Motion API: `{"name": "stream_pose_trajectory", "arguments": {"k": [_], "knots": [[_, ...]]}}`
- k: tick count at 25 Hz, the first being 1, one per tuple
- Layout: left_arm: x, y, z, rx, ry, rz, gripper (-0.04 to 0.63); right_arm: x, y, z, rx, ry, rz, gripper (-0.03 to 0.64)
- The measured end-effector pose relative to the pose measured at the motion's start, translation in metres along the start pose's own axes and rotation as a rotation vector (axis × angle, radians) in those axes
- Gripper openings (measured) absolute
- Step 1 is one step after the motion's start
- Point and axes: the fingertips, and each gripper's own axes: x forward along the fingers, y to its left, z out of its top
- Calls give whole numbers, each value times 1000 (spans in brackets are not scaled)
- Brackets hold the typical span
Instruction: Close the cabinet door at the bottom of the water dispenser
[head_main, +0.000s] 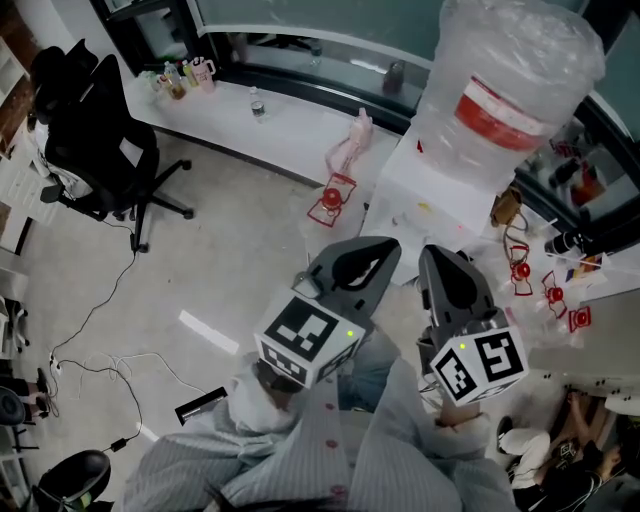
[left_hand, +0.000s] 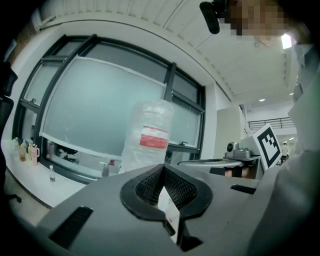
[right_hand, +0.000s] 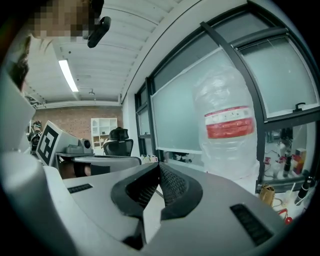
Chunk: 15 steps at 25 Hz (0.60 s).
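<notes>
**Both grippers shut and empty before the water dispenser**

The left gripper (head_main: 383, 247) and the right gripper (head_main: 432, 258) are held side by side, close together. Both are pointed roughly level toward the water dispenser (head_main: 425, 190). In each gripper view the jaws are pressed together at the tips, and nothing is pinched between them. The dispenser is seen ahead of the jaw tips, its white body set beside the window counter (head_main: 290, 125), with the clear bottle (head_main: 510, 70) on top. In both gripper views the bottle appears above the closed tips. The cabinet door at the dispenser's bottom is hidden in every view.
</notes>
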Motion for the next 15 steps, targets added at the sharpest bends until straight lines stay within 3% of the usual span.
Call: {"name": "stream_pose_trajectory", "arguments": {"k": [15], "knots": [[3, 5, -16, 0, 32, -4, 9, 7, 6, -4, 16, 10, 12, 14]]}}
